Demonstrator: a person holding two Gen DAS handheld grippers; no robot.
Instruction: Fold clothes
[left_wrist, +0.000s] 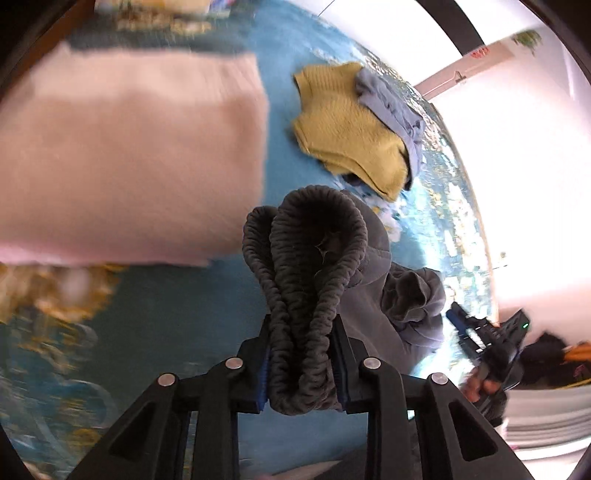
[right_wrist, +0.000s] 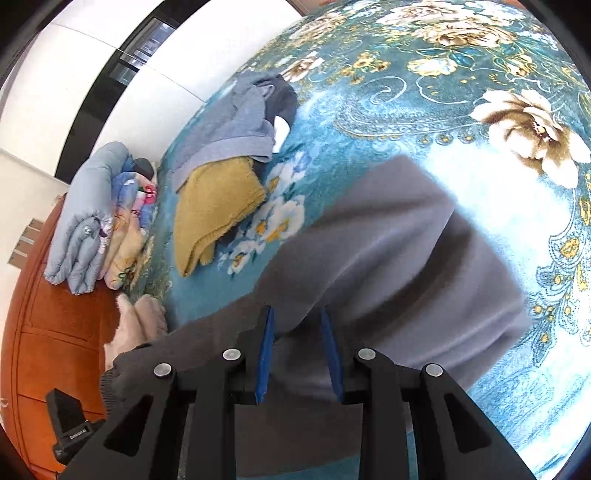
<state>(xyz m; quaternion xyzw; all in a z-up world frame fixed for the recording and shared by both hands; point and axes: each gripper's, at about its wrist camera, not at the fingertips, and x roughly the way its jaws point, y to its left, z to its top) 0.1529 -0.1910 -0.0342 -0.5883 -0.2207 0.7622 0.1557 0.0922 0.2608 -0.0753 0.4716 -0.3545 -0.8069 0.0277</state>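
My left gripper (left_wrist: 303, 325) is shut on the bunched elastic waistband of a dark grey garment (left_wrist: 310, 251), held above the blue floral bedspread (left_wrist: 207, 317). The rest of the grey garment (right_wrist: 388, 258) hangs and spreads under my right gripper (right_wrist: 297, 314), whose jaws stand apart with grey cloth between and below them; whether they pinch it I cannot tell. My right gripper also shows in the left wrist view (left_wrist: 480, 339), low right. A folded pink garment (left_wrist: 125, 155) lies left, blurred.
A yellow knit sweater (left_wrist: 347, 125) with a light blue garment (left_wrist: 391, 99) on it lies further off, also in the right wrist view (right_wrist: 214, 206). Folded quilts (right_wrist: 92, 221) sit on an orange wooden cabinet (right_wrist: 59, 332). The bedspread edge meets a white wall.
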